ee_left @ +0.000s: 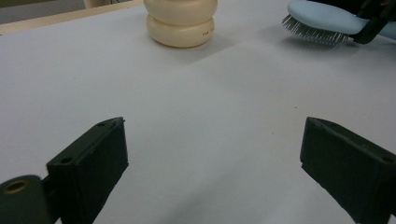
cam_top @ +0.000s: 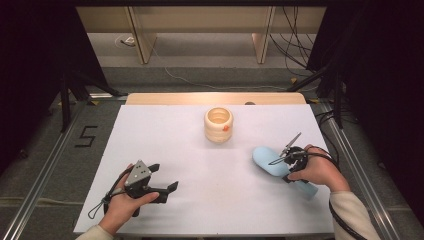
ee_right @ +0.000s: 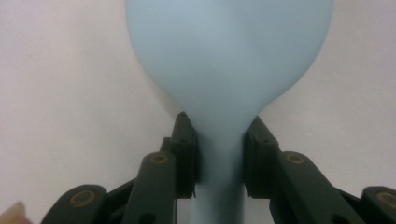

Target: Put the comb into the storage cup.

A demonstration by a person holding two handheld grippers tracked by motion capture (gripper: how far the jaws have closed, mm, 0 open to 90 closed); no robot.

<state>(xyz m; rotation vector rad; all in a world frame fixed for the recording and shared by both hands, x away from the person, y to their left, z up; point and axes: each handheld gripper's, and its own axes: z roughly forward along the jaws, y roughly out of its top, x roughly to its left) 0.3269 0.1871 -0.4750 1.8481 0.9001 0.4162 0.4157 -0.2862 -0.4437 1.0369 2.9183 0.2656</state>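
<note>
**Right gripper clamped on brush neck; left gripper idle and wide**

The right gripper (ee_right: 219, 154) has its two jaws pressed against either side of the narrow neck of a pale blue hairbrush (ee_right: 229, 60), just below where the neck widens into the head. In the high view the right gripper (cam_top: 292, 159) sits over the brush (cam_top: 267, 160), whose head points toward the middle of the white sheet (cam_top: 200, 200) and whose handle runs back under the person's right hand (cam_top: 320, 172). In the left gripper view the brush (ee_left: 322, 16) shows its bristles facing down, touching or just above the sheet; which cannot be told.

The left gripper (ee_left: 212, 163) has its jaws spread wide with bare sheet between them. In the high view it (cam_top: 165, 177) lies low at the near left of the sheet, held in the left hand (cam_top: 122, 202).

One container is present: a cream ribbed jar (cam_top: 218, 125), upright, open at the top, toward the far middle of the sheet. Its inside appears bare as far as the opening shows. It stands well apart from both grippers.

The brush lies near the right edge of the sheet. Open room lies across the middle, between the jar and the near edge.
</note>
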